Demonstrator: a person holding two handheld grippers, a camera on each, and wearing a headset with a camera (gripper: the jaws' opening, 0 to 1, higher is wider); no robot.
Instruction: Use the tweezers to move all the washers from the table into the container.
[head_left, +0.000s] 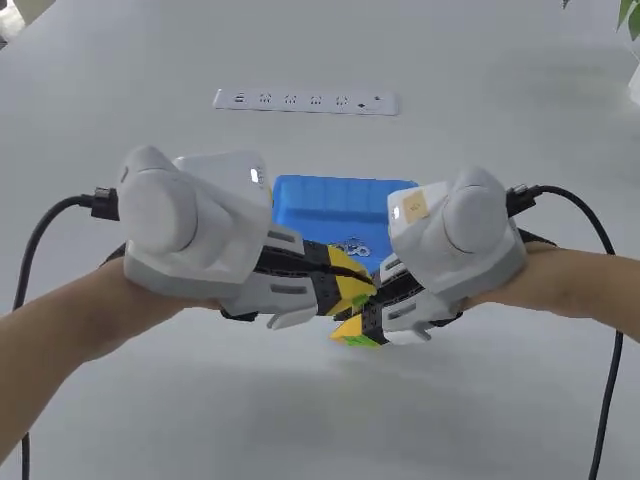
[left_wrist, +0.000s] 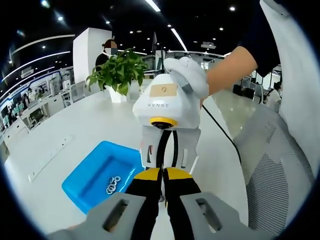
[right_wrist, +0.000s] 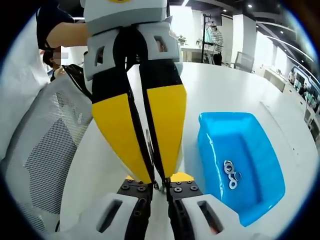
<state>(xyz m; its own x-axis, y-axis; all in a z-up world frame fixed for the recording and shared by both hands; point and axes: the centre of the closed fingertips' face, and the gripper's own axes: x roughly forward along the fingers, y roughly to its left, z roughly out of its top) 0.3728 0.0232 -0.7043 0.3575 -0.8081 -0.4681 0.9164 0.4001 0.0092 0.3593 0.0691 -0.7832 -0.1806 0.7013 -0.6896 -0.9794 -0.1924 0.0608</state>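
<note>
Start with the white table (head_left: 480, 60): the stretch just in front of the container (head_left: 320, 200) lies under your grippers, so you cannot tell from here whether any washers are left there.

Your left gripper (head_left: 355, 280) and right gripper (head_left: 350, 328) meet tip to tip just in front of the container, on your side of it. Both claws look clenched, the jaws drawn almost together. In the right gripper view a thin pale sliver sits in the slit between the left gripper's yellow jaws. It may be the tweezers, but it is too slight to say.

The blue container stands open, with a power strip (head_left: 305, 101) well beyond it.

A small cluster of washers (right_wrist: 232, 175) already lies on the container floor, towards the wall nearest you. So part of the job looks done. Judge the rest only once you lift the grippers away and check the table around the container.
</note>
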